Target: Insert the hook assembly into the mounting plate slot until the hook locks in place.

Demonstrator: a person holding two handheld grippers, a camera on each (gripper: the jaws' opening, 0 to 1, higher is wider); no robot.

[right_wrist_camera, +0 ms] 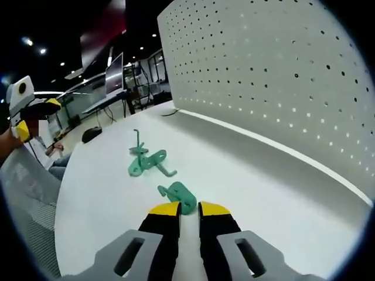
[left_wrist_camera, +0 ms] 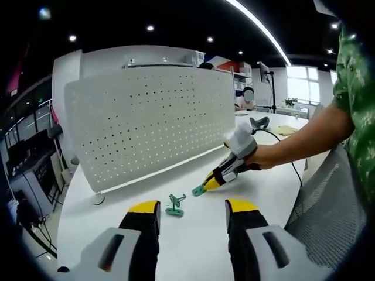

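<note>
A white pegboard mounting plate (left_wrist_camera: 152, 123) stands upright on the white table (left_wrist_camera: 117, 225); it fills the right side of the right gripper view (right_wrist_camera: 281, 76). A green hook part (left_wrist_camera: 174, 205) lies on the table just ahead of my left gripper (left_wrist_camera: 193, 208), which is open with nothing between its jaws. My right gripper (right_wrist_camera: 190, 209) is shut on a second small green hook piece (right_wrist_camera: 179, 196), held low over the table. In the left gripper view that right gripper (left_wrist_camera: 206, 183) reaches in from the right with the green piece (left_wrist_camera: 199, 190) at its tip. The loose hook part (right_wrist_camera: 146, 159) lies beyond it.
A person's arm (left_wrist_camera: 304, 143) and green patterned sleeve come in from the right. A grey mesh chair (left_wrist_camera: 328, 205) sits at the table's right edge. A black cable (left_wrist_camera: 287, 149) runs across the far table. Desks and monitors stand in the background.
</note>
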